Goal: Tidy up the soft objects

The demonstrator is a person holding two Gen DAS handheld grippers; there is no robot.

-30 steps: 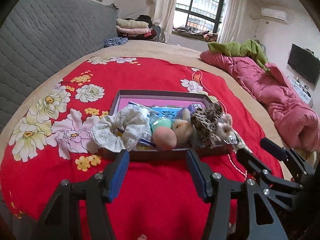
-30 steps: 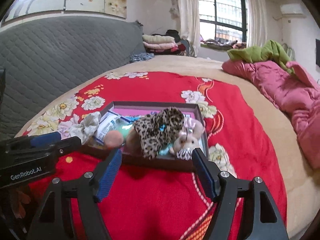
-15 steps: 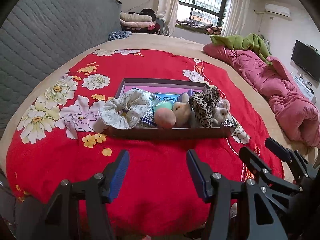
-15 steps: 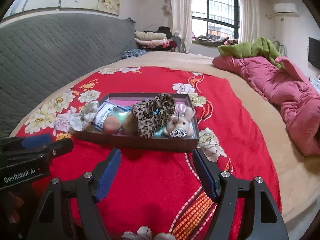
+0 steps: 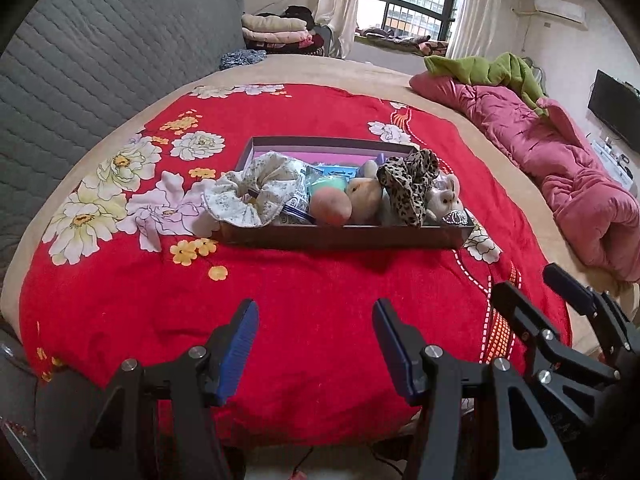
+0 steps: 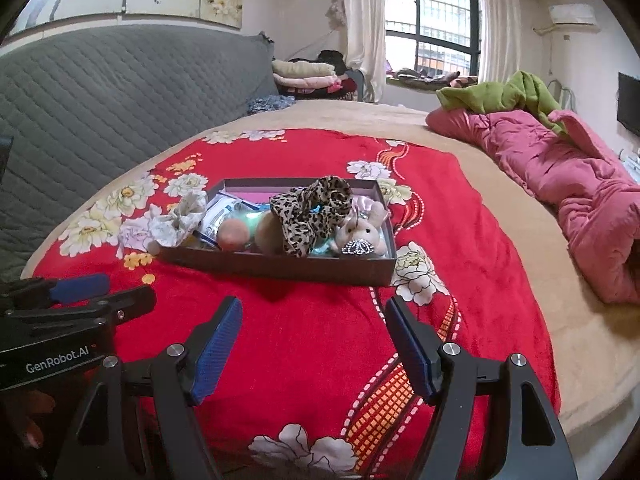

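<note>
A shallow dark box (image 5: 340, 237) (image 6: 280, 265) sits on the red flowered blanket (image 5: 312, 304). It holds a white floral scrunchie (image 5: 256, 192) (image 6: 178, 220) hanging over its left rim, a peach ball (image 5: 330, 207) (image 6: 233, 233), a tan plush (image 5: 363, 196), a leopard scrunchie (image 5: 410, 182) (image 6: 310, 210) and a small plush bunny (image 5: 444, 200) (image 6: 362, 234). My left gripper (image 5: 314, 338) is open and empty, well short of the box. My right gripper (image 6: 314, 336) is open and empty, also back from the box; it shows at the right of the left wrist view (image 5: 560, 300).
A pink quilt (image 5: 560, 160) with a green blanket (image 5: 484, 68) lies on the right of the bed. A grey padded headboard (image 5: 80, 80) runs along the left. Folded clothes (image 5: 276, 30) are stacked at the far end. The bed's near edge is just below both grippers.
Both grippers have pulled back from the box toward the bed's near edge, so the box looks smaller and farther. Both stay open. The objects in the box have not moved.
</note>
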